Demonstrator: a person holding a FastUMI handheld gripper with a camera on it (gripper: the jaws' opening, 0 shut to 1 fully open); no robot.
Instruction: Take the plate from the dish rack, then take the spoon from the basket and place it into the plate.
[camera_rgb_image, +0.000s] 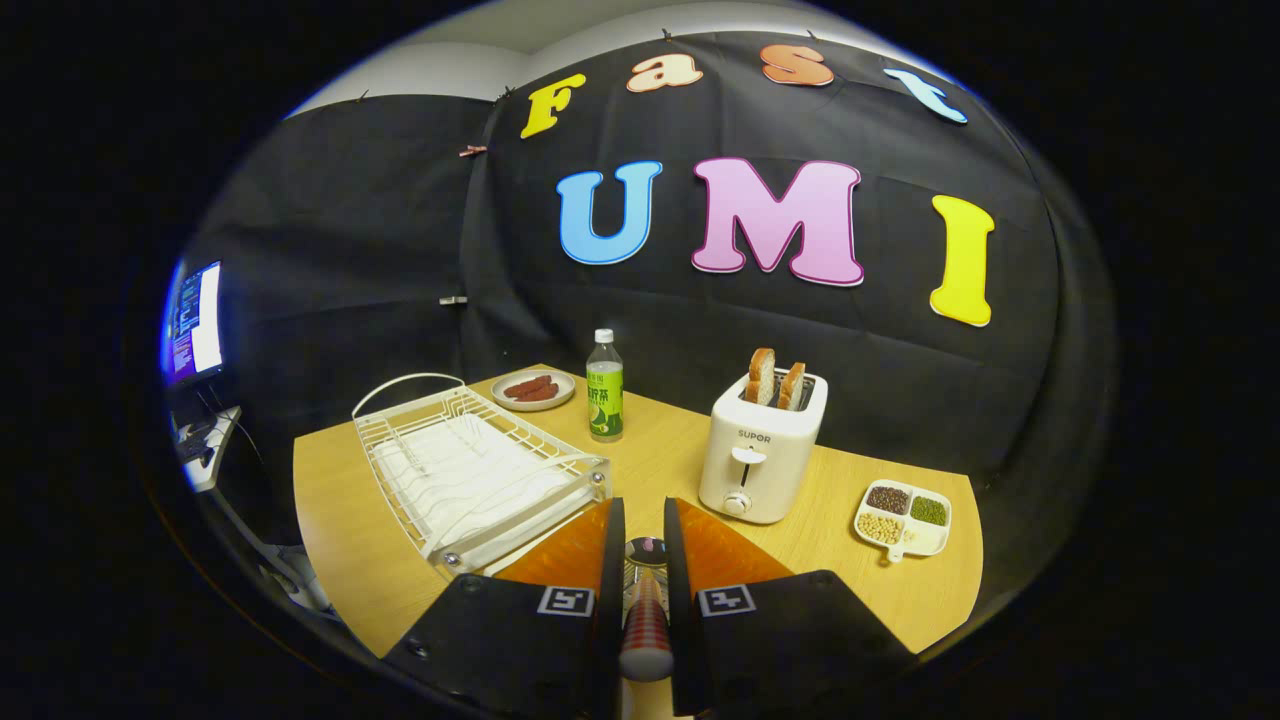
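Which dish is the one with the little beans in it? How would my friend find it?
Start at the white toaster with two bread slices, just beyond the tongs, which are shut on a spoon. Beside it, near the table's corner, sits the white divided dish. Unlike the round plate of sausages, it has compartments of beans.

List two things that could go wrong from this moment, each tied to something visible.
1. The claw grips the spoon only by its narrow handle; it might pivot or slip in transit.
2. The dish rack sits just ahead of the fingers and the toaster is close by; a wide swing could clip either.
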